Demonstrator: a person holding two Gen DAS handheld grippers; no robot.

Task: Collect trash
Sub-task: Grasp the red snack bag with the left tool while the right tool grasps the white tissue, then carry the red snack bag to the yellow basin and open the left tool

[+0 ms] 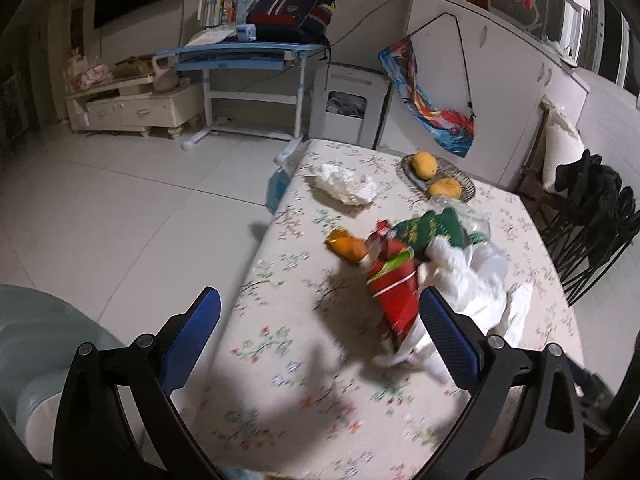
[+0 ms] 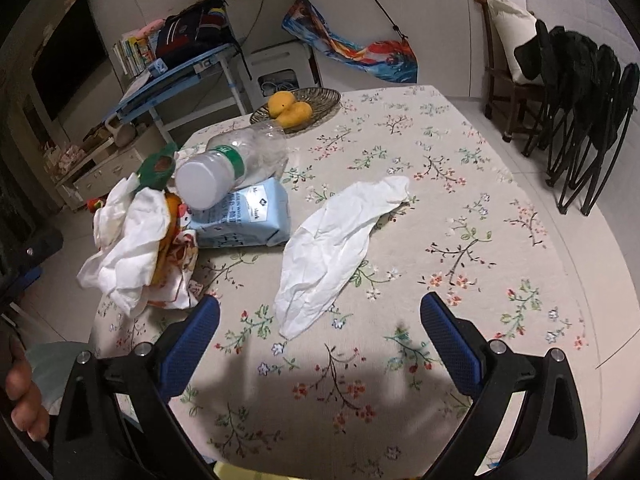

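Both grippers hang over the floral table w/ jaws spread wide, nothing in either: left gripper near the table's edge, right gripper over the cloth. Judging by what's lying about, the job's barely begun; no bin or trash bag shows in either view, so can't tell where stuff goes. Seen from the right wrist, a flat white tissue lies just ahead at 12 o'clock, closest pick. At 10 o'clock sits a heap: clear plastic bottle tipped on a blue packet, crumpled white paper beside them touching an orange-printed wrapper, green wrapper behind. From the left wrist, same heap shows at 1 o'clock w/ a red snack bag just off the right finger, an orange piece next to it, and another crumpled tissue wad farther out at 12. Fruit basket w/ mangoes at the far edge prob. isn't trash. So approx. everything's left: tissues, wrappers, bottle, packet.
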